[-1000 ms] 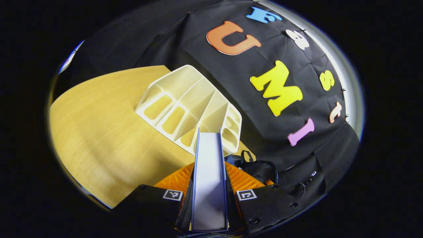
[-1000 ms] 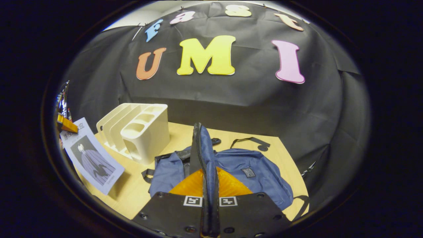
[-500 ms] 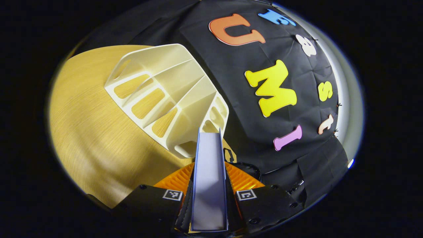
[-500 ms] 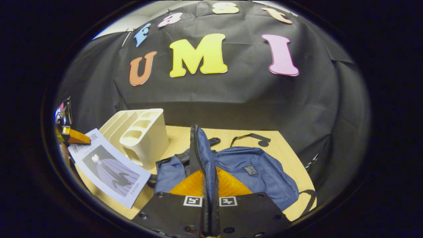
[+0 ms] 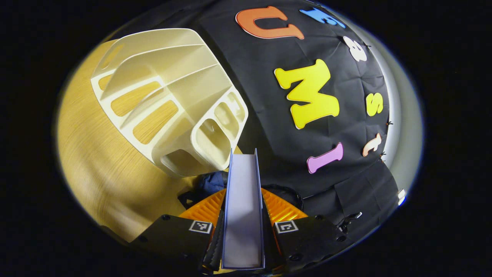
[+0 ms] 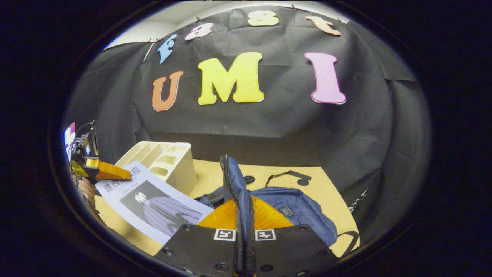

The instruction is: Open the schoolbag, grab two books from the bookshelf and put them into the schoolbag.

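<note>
L gripper (image 5: 243, 215) is clamping a book (image 5: 243, 207) edge-on between both fingers, carrying it past the empty bookshelf (image 5: 169, 100) at the tabletop's (image 5: 92, 161) back-left twd the bag. R gripper (image 6: 244, 231), closed on the zipper flap (image 6: 233, 184), is lifting it so the schoolbag (image 6: 300, 211) at mid-tabletop gapes to receive the book (image 6: 161, 204); L gripper (image 6: 105, 173) is approaching from the left edge
</note>
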{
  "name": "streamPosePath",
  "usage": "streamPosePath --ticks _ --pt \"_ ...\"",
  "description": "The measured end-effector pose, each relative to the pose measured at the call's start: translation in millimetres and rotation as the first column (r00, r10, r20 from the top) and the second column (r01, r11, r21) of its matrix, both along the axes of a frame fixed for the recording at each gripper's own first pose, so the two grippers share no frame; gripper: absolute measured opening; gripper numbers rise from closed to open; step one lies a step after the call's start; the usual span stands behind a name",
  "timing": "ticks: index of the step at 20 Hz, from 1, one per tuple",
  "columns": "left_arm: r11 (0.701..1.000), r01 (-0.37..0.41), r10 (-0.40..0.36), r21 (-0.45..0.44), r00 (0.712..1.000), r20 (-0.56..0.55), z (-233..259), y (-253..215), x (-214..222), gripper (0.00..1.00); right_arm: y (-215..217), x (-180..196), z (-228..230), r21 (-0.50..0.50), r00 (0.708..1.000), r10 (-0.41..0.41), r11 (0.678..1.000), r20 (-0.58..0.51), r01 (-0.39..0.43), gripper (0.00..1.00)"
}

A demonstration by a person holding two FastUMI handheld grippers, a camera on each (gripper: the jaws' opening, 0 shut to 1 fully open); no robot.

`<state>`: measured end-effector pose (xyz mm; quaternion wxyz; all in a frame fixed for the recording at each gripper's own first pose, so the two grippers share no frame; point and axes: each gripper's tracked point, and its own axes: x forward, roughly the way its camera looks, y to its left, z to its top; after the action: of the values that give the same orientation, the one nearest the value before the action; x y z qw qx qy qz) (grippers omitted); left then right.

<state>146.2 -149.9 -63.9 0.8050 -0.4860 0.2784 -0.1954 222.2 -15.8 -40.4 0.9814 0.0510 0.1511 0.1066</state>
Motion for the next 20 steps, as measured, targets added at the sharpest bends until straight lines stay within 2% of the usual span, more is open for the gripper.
streamPosePath --ticks 4,7,8,10,14,20 --pt "1.000 -0.014 0.014 -0.017 1.000 0.000 -2 -27 15 0.45 -2 -3 13 0.001 0.999 -0.003 1.000 0.038 0.003 0.04" --pt "0.995 -0.096 0.096 0.006 0.995 -0.008 -17 -36 26 0.45 -6 -4 12 0.009 0.999 -0.002 1.000 0.033 0.002 0.04" --pt "0.995 -0.102 0.102 0.012 0.995 -0.006 -24 -44 27 0.45 -7 -4 12 0.008 0.999 -0.001 1.000 0.033 0.001 0.04" --pt "0.995 -0.100 0.100 0.002 0.995 -0.003 -29 -58 26 0.45 -8 -4 12 0.006 0.999 0.002 1.000 0.036 -0.002 0.04" --pt "0.991 -0.071 0.068 0.116 0.997 0.028 -43 -84 21 0.45 -4 -5 16 0.011 0.999 0.019 1.000 0.050 -0.020 0.04" --pt "0.981 -0.058 0.045 0.185 0.996 0.071 -50 -120 29 0.46 16 -12 24 0.017 0.995 0.066 0.998 0.076 -0.067 0.04"
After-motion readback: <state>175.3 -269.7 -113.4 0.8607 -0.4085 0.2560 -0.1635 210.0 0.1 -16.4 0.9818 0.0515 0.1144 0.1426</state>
